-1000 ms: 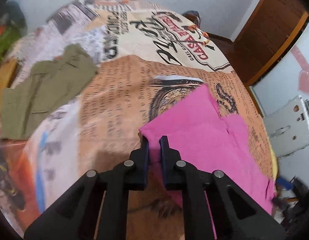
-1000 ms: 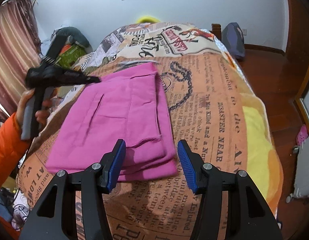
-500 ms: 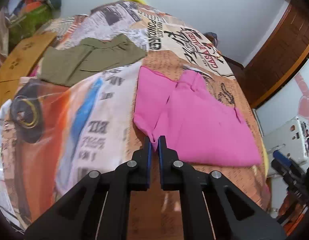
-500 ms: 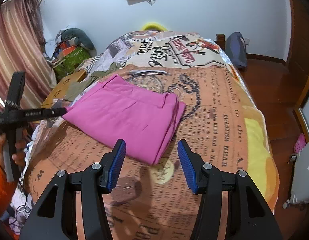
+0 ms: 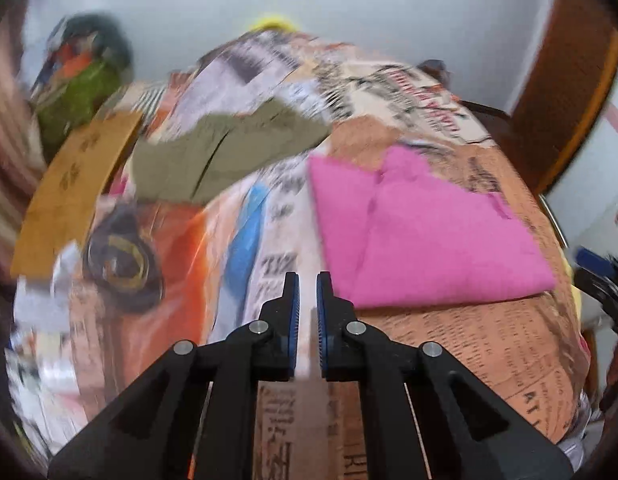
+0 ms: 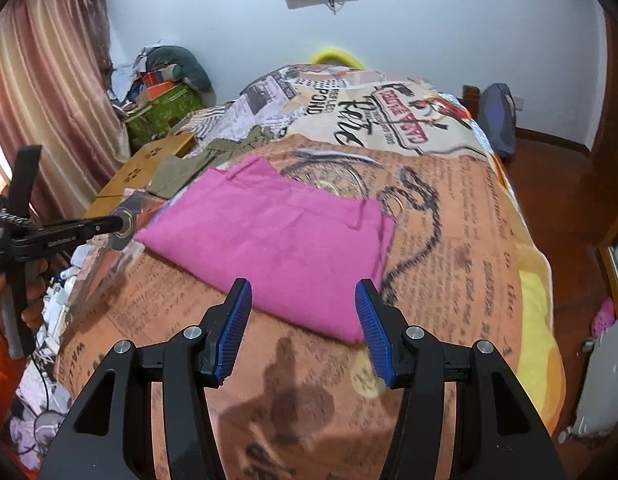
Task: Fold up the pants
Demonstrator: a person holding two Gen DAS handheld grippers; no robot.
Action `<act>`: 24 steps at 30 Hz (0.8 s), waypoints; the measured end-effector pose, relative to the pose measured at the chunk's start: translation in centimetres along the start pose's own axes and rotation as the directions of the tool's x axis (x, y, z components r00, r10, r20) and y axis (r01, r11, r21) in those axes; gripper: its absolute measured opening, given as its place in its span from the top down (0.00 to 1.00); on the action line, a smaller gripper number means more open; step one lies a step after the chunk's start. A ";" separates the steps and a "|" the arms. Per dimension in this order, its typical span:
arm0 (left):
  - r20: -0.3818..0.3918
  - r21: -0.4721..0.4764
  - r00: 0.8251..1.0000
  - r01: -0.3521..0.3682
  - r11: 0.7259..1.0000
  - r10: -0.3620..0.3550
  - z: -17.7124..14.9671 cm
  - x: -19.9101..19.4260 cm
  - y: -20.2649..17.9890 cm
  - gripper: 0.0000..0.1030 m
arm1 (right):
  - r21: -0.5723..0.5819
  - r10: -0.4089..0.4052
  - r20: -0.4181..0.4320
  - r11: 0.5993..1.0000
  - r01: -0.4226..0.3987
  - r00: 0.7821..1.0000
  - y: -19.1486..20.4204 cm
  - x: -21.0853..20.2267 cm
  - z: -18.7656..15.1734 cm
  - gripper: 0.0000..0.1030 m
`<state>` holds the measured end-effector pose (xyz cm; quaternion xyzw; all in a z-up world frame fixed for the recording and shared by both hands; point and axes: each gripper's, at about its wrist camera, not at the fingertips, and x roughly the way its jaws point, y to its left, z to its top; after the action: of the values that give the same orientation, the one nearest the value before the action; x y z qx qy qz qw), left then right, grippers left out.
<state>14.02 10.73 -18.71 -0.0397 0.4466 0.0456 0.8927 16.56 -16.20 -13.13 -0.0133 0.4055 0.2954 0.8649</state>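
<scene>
Now folded, bright pink cotton pants lie on my newspaper-print bedspread; my left gripper, nearly pressed together and empty, hangs beside them, my right gripper spread above.

A: Left gripper state?
B: Jaws held with only a narrow gap, nothing gripped. Seen from the right wrist, it is held level in a hand.
A: Right gripper?
B: Jaws spread wide, nothing held.
</scene>
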 end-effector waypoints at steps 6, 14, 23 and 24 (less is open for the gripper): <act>0.017 0.114 0.995 0.099 0.989 -0.101 3.8 0.8 -3.7 0.79 | -0.035 0.030 0.001 0.999 -0.030 1.000 0.6 2.5 2.5 0.51; -0.075 0.204 0.985 0.167 0.965 -0.155 6.7 6.6 -7.9 0.76 | -0.043 0.066 -0.081 0.997 -0.070 0.995 0.2 7.9 4.2 0.51; -0.117 0.294 0.981 0.181 0.938 -0.152 4.9 10.4 -9.0 0.69 | -0.074 0.084 -0.168 0.992 -0.098 0.982 0.0 10.7 3.8 0.51; -0.110 0.309 0.983 0.173 0.935 -0.145 4.8 10.3 -9.1 0.66 | -0.078 0.080 -0.169 0.993 -0.094 0.982 0.0 10.6 3.7 0.51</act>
<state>25.04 2.74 -23.80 0.0666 0.4812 -0.1008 0.8683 24.43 -9.93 -18.17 -0.0570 0.4633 0.3479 0.8131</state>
